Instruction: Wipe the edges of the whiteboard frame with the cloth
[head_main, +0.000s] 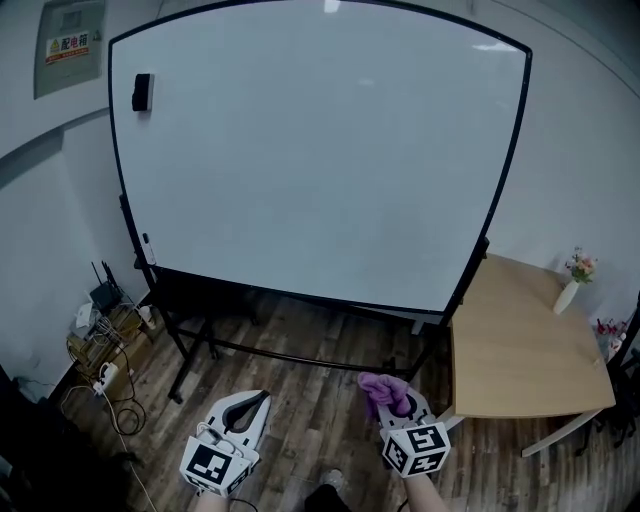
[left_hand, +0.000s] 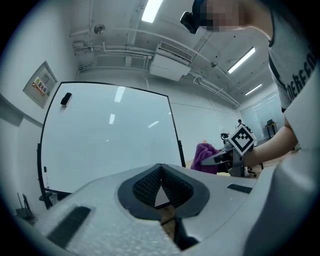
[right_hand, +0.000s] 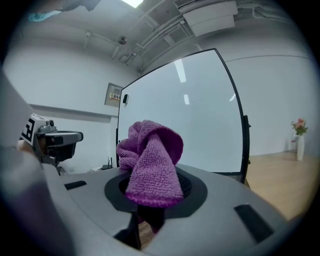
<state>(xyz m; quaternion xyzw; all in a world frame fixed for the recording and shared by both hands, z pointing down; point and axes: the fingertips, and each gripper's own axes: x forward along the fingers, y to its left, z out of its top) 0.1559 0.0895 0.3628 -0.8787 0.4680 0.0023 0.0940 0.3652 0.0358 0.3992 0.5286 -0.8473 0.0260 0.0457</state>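
Head view: right hand-held gripper (head_main: 402, 408) pinches a bunched purple cloth (head_main: 380, 387), well short of the whiteboard frame (head_main: 498, 195); left hand-held gripper (head_main: 260, 397) is pressed together, empty; dragged along the edge, the cloth may snag and pull free.

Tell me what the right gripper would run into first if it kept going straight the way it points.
Most likely the whiteboard: the right gripper, shut on the purple cloth, points at its lower part, and nothing shows in between. Depth is unclear.
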